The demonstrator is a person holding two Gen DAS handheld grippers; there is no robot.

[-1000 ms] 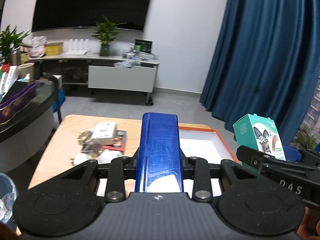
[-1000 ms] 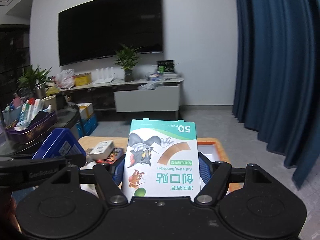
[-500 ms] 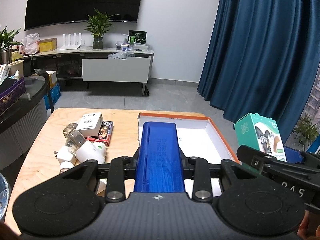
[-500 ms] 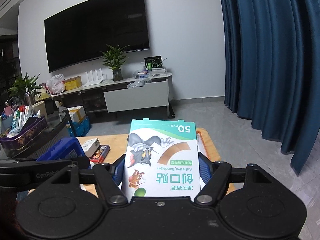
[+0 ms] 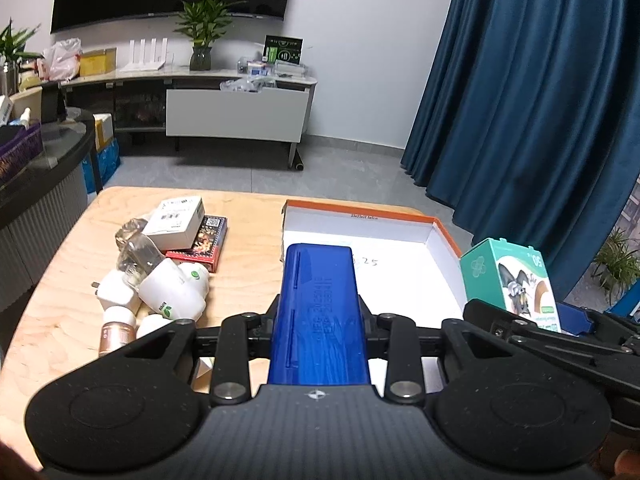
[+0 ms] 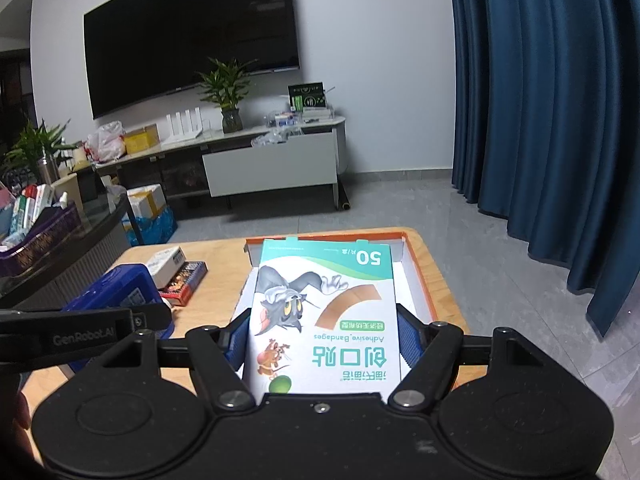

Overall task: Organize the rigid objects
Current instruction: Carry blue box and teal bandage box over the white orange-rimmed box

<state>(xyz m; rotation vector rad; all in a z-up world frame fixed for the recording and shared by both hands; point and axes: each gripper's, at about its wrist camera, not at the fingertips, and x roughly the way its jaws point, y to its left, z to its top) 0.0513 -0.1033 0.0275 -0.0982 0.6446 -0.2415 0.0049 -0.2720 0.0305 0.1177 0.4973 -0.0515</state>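
My left gripper (image 5: pixel 318 312) is shut on a long blue plastic case (image 5: pixel 318 304), held above the near left part of an open white box with orange rim (image 5: pixel 400 216). My right gripper (image 6: pixel 322 336) is shut on a green-and-white adhesive bandage box (image 6: pixel 324 312), held over the same orange-rimmed box (image 6: pixel 416 276). The bandage box also shows at the right of the left wrist view (image 5: pixel 508 280), and the blue case at the left of the right wrist view (image 6: pixel 116 292). The fingertips are hidden by the held items.
On the wooden table (image 5: pixel 248 248) left of the box lies a pile: a white carton (image 5: pixel 176 216), a dark red card pack (image 5: pixel 200 244), white plug-in devices (image 5: pixel 172 292) and a clear bottle (image 5: pixel 136 256). Blue curtains (image 5: pixel 540 100) hang at right.
Both grippers have tilted downward and moved forward over the table with their items still held. The orange-rimmed box and the pile now show more fully.
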